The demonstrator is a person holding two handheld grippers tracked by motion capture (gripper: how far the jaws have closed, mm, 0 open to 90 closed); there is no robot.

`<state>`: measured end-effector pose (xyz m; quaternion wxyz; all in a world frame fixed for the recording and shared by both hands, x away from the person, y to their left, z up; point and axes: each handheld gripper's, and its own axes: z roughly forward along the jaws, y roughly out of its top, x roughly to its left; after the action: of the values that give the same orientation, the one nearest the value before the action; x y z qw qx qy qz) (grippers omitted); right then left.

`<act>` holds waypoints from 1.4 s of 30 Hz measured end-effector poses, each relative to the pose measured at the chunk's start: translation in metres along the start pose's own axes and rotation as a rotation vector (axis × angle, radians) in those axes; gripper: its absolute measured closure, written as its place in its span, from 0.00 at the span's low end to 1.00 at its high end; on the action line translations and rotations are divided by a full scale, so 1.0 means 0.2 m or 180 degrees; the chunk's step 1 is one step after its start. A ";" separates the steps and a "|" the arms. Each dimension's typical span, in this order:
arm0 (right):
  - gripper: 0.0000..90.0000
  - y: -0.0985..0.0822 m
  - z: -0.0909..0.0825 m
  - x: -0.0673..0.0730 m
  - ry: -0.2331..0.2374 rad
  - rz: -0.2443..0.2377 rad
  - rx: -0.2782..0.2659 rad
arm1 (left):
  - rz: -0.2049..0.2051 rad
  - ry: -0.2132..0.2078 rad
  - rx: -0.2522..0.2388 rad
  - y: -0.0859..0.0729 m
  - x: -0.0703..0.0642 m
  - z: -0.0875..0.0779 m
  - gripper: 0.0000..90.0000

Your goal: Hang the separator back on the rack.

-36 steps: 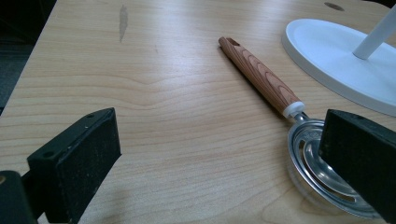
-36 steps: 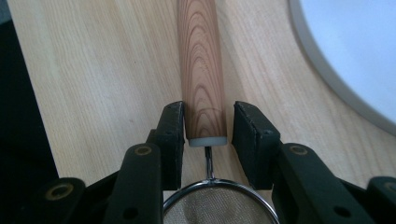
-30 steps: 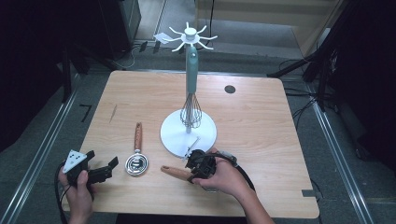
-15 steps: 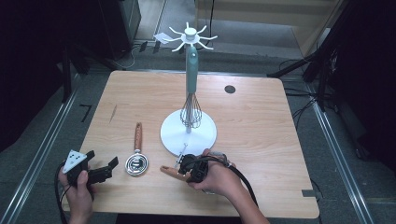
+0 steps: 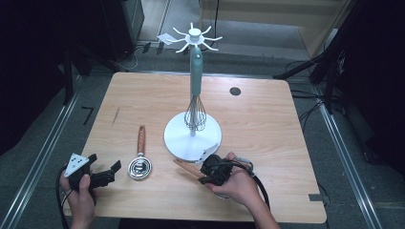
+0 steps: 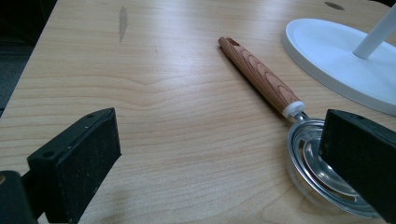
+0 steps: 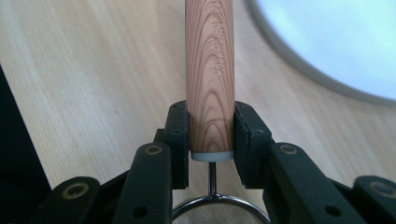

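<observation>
A white stand (image 5: 193, 138) with a teal pole and hooked top stands mid-table, a wire whisk (image 5: 195, 114) hanging against the pole. My right gripper (image 5: 213, 172) is shut on a mesh strainer's wooden handle (image 5: 185, 167), just in front of the stand's base. In the right gripper view the pads clamp the handle (image 7: 210, 70) near its white collar, the right gripper (image 7: 211, 140) above the mesh head (image 7: 219, 213). My left gripper (image 5: 104, 175) is open at the front left. A wooden-handled slotted spoon (image 5: 139, 160) lies just right of it; its bowl (image 6: 313, 163) is by the right jaw of the left gripper (image 6: 219, 163).
The stand's white base (image 6: 341, 56) (image 7: 327, 42) lies close behind both utensils. A round dark hole (image 5: 235, 91) is set in the tabletop at the back right. Bare wood stretches along the table's left and right sides.
My right gripper, holding the strainer handle, has shifted slightly right and the handle tip points a little more toward the stand. The left gripper has stayed still.
</observation>
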<state>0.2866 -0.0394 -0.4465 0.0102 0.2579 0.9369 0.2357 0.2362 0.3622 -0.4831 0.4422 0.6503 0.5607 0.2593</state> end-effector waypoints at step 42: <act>0.79 -0.28 -0.25 -0.28 -0.0513 0.1019 -0.1085 | -0.0003 -0.0012 -0.0004 0.00 0.00 0.00 0.00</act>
<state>0.3006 -0.1308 -0.4339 0.0909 0.4156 0.8270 0.3676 0.2364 0.3625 -0.4832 0.4438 0.6502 0.5601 0.2582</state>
